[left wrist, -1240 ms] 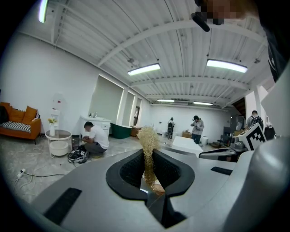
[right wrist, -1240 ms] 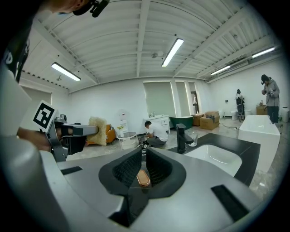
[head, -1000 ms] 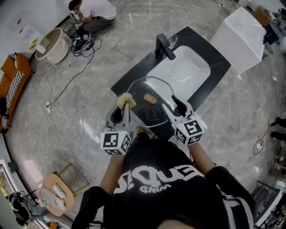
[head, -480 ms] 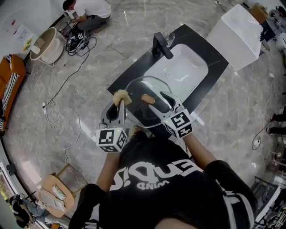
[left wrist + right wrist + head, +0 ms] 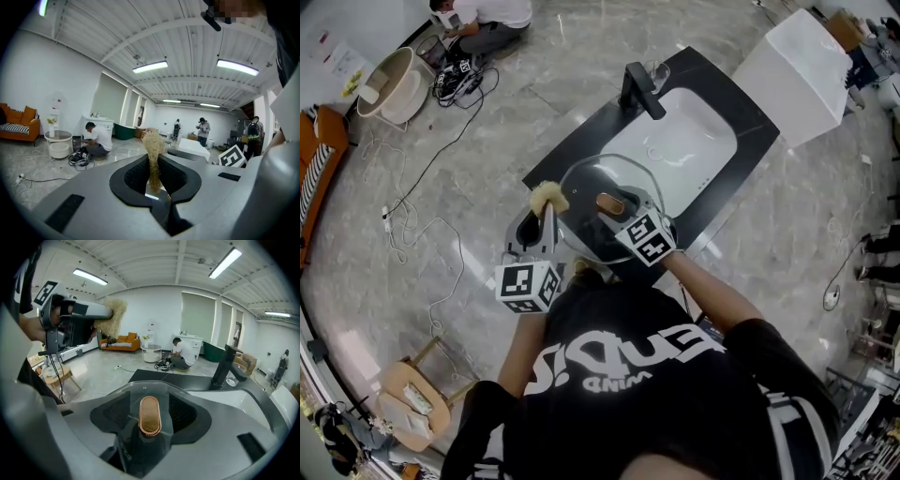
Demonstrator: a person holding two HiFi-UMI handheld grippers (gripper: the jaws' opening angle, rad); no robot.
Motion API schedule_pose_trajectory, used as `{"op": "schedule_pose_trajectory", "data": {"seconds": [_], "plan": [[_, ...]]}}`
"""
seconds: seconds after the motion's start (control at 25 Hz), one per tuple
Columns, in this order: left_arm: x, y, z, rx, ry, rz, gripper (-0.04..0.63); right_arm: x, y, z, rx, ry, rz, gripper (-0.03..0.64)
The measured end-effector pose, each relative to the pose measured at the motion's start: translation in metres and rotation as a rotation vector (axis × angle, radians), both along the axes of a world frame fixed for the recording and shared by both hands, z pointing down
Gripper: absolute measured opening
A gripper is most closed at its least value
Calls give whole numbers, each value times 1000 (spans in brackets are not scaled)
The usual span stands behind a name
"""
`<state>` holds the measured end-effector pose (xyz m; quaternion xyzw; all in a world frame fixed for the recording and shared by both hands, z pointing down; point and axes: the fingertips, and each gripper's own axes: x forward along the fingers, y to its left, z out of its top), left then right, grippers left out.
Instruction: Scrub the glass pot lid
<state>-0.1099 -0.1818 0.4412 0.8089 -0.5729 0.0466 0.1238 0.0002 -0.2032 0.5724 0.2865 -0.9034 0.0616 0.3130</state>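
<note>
- Right gripper view: the right gripper [image 5: 150,404] has its jaws spread wide, with the copper knob [image 5: 150,415] of the glass pot lid [image 5: 140,389] centred between them. Neither pad touches the knob, so this reads as a straddle and not a grip.
- Head view: the lid lies knob-up at the near edge of the dark surface [image 5: 572,150], just beside the white basin [image 5: 684,141]. Whether it rests fully on the surface cannot be determined.
- Purpose of placement, as judged: keeping the knob between the jaws leaves the lid ready to be clamped and steadied for scrubbing.
- Left gripper view: the left gripper [image 5: 153,168] has its jaws closed on a fibrous, straw-coloured scrubber [image 5: 152,145], which stands proud of the tips. This leaves the working end free to meet the glass.
- Head view: the scrubber sits at the lid's left rim, near the glass. Contact cannot be confirmed.
- The tap [image 5: 639,89] stands at the far edge of the surface, well apart from both tools.
</note>
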Motion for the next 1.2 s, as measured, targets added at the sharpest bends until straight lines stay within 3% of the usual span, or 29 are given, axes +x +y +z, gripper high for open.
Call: {"op": "schedule_pose_trajectory", "data": {"seconds": [0.44, 0.6, 0.8, 1.2], "plan": [[-12, 4, 11, -26, 15, -43, 49, -10, -9, 51, -56, 104, -19, 256], [-17, 7, 12, -32, 16, -57, 49, -10, -6, 56, -66, 105, -25, 251], [-19, 7, 15, -36, 19, -58, 49, -8, -8, 59, -96, 96, -11, 176], [-17, 8, 14, -35, 26, -46, 49, -9, -9, 59, -89, 103, -14, 175]]}}
